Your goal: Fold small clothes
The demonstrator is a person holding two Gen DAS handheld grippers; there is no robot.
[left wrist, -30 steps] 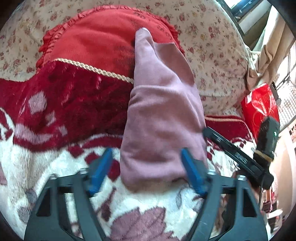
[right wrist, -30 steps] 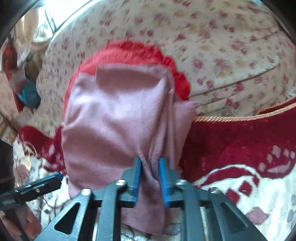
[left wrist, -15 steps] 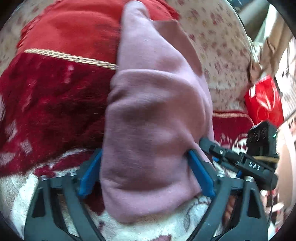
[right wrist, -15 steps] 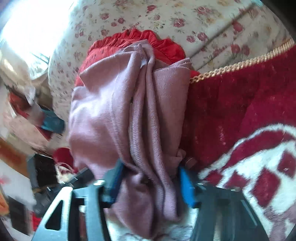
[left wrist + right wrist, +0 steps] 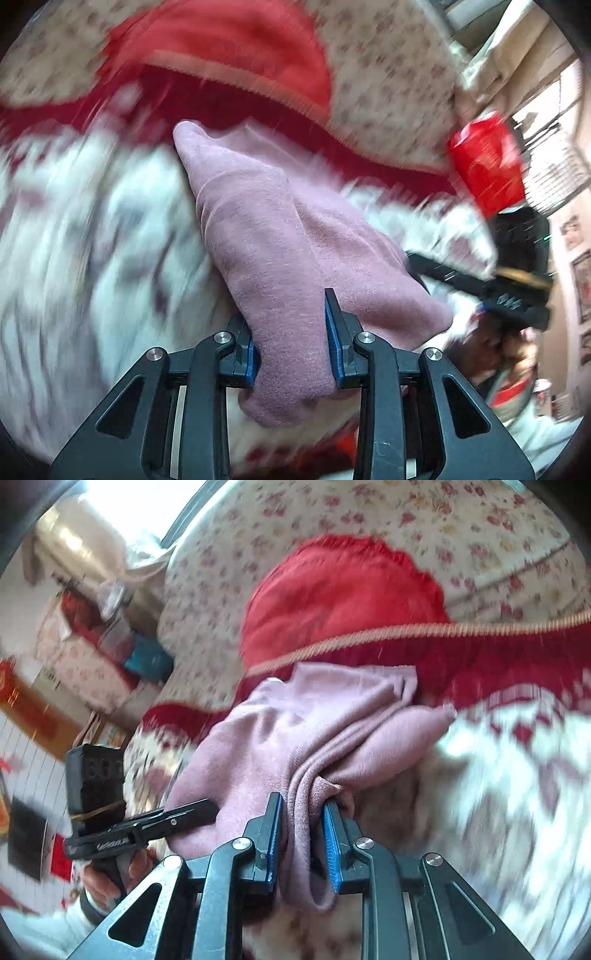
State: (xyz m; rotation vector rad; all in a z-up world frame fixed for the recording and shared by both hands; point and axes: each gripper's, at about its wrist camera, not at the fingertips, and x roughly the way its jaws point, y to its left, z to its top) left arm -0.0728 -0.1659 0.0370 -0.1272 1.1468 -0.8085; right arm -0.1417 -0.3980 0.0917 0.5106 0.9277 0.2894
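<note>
A small folded pink garment (image 5: 273,236) is held between both grippers over a red and white patterned blanket (image 5: 74,236). My left gripper (image 5: 291,332) is shut on one end of the thick fold. My right gripper (image 5: 301,823) is shut on the bunched other end of the pink garment (image 5: 295,738). The right gripper's body shows in the left wrist view (image 5: 480,288). The left gripper's body shows in the right wrist view (image 5: 140,830). Both views are blurred by motion.
A red frilled cushion (image 5: 343,590) leans on a floral sofa back (image 5: 480,528) behind the blanket. A red bag (image 5: 484,162) stands at the sofa's end. Cluttered shelves (image 5: 92,627) stand beyond the armrest.
Both grippers have closed on the pink garment and pulled it back off the red cushion onto the blanket. The garment is now bunched shorter between them.
</note>
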